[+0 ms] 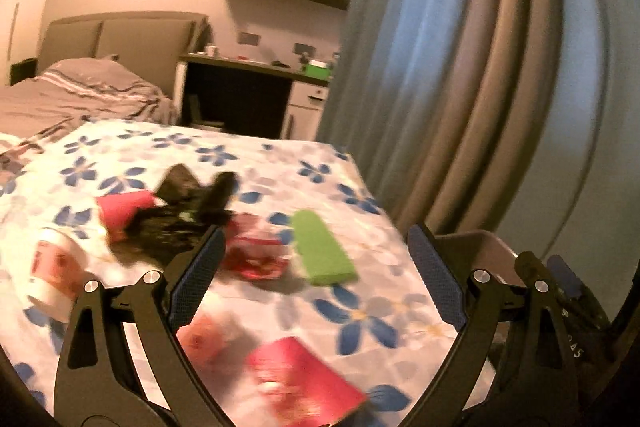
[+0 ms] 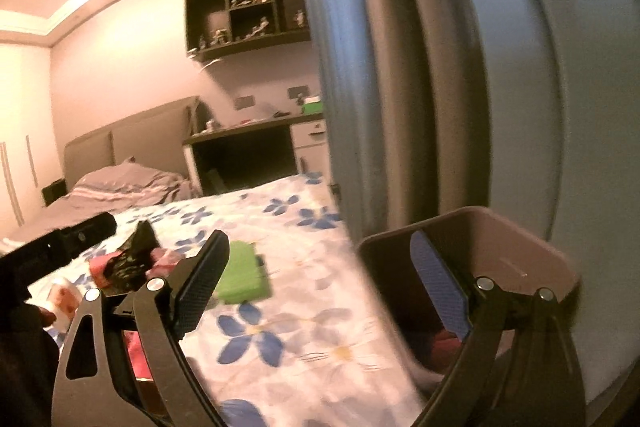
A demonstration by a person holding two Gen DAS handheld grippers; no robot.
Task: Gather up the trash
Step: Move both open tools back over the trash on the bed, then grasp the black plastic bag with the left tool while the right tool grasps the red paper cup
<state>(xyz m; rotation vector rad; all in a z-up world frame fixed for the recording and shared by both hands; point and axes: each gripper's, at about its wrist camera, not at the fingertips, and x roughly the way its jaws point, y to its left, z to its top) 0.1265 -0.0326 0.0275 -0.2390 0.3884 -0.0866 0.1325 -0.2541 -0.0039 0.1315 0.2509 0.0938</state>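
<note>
While both tongs, the left tongs (image 1: 316, 263) and the right tongs (image 2: 320, 287), stand wide open and empty, the left should settle over the green packet (image 1: 322, 251) just ahead, keeping off the bed (image 1: 248, 155) edge, with the bin (image 2: 520, 227) beside the right.

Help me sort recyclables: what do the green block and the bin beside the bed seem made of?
Green block: matte, probably foam or sponge; flat colour, no shine, though blurred. Bin: looks like smooth moulded plastic; thin rigid walls, rounded corners.
</note>
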